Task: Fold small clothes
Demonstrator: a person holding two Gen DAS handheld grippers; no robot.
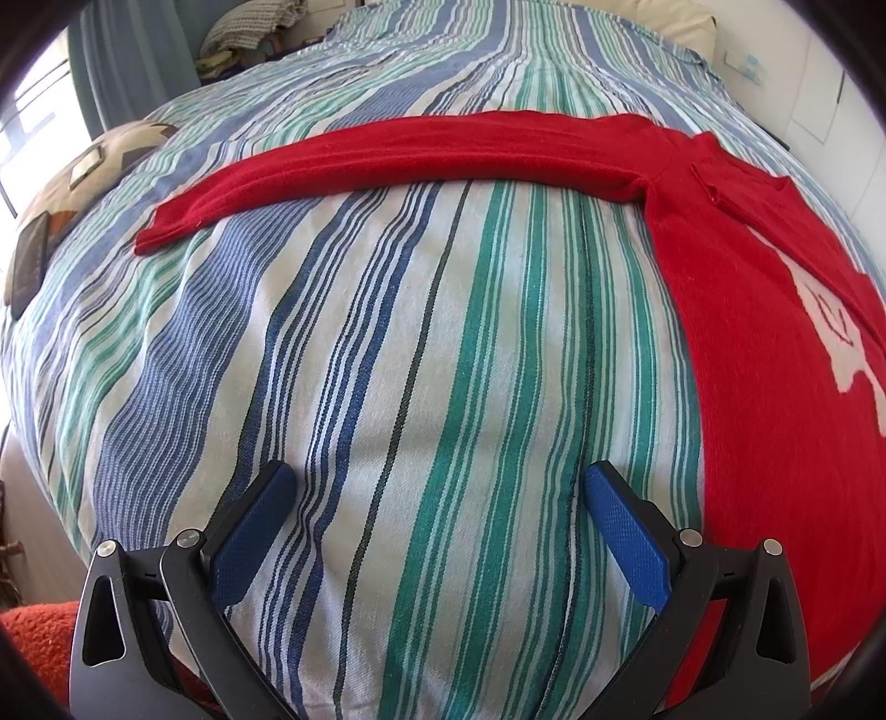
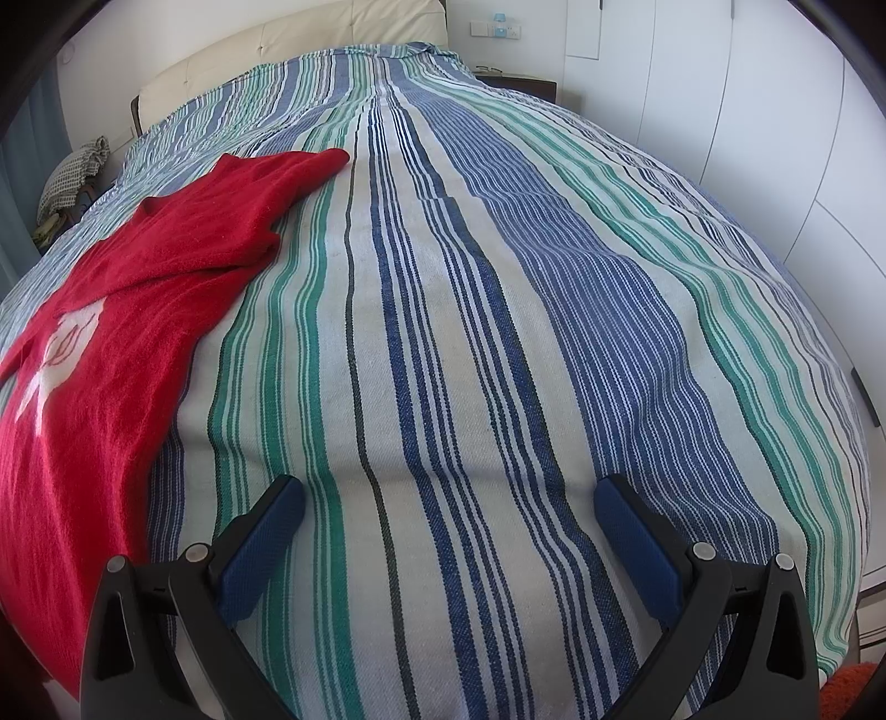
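Sweater (image 1: 764, 343), red with a white motif on the chest, lies flat on the bed (image 1: 421, 343), which is covered in a blue, green and white striped sheet. In the left wrist view its body fills the right side and one sleeve (image 1: 387, 160) stretches straight out to the left across the stripes, cuff lying flat. In the right wrist view the same sweater (image 2: 111, 343) sits at the left, with the other sleeve (image 2: 266, 188) angled up toward the headboard (image 2: 288, 50).

Left gripper (image 1: 440, 482) hovers over bare sheet just beside the sweater's body, jaws spread wide and empty, blue pads (image 1: 252, 545) facing each other. Right gripper (image 2: 449, 493) is likewise over bare sheet, near the sweater's edge, jaws released and holding nothing.

A patterned cushion (image 1: 83, 183) rests at the bed's left edge.
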